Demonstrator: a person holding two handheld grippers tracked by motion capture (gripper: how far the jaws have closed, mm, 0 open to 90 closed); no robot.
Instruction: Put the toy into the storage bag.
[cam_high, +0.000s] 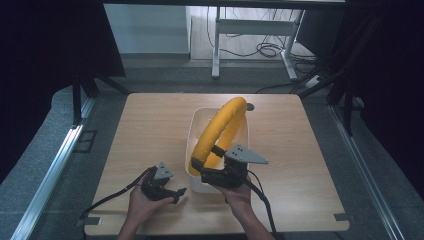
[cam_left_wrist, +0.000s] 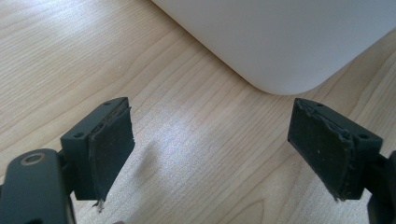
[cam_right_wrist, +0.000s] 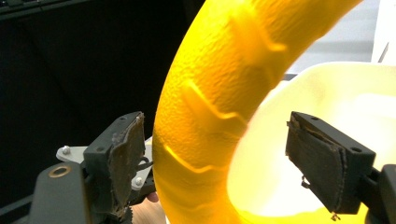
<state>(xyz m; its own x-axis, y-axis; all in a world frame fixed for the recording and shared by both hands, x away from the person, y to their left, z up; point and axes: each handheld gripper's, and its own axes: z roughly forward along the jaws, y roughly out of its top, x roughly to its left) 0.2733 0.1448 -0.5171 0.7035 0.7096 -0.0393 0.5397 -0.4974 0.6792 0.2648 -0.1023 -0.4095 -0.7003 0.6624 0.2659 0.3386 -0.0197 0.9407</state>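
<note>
One yellow ring (cam_high: 220, 131), padded and curved, is seen standing up out of one white bin (cam_high: 195, 131); its lower end sits just ahead of the right gripper (cam_high: 210, 176), its top arcs away over the bin's far end. In the right gripper view the ring (cam_right_wrist: 210, 107) is set between the jaws, which are spread wide; the left pad (cam_right_wrist: 128, 161) is just beside the ring, contact cannot be told, and the right pad (cam_right_wrist: 317, 161) is well apart from it. So nothing is pinched yet.

The left gripper (cam_high: 167, 192) is held low over the table (cam_high: 145, 130), jaws spread, nothing between them. In the left gripper view a rounded bin corner (cam_left_wrist: 285, 70) is seen ahead of the jaws and slightly to the right, with bare wood (cam_left_wrist: 196, 154) under them.

Step judged: the ring is being placed in or taken from the bin, grasp open either way. Next move, as judged: jaws to be closed on the ring's lower end, centred so it isn't pushed sideways; the bin may need steadying by the left gripper.

Count: one ring, one bin, two grippers, one table.
</note>
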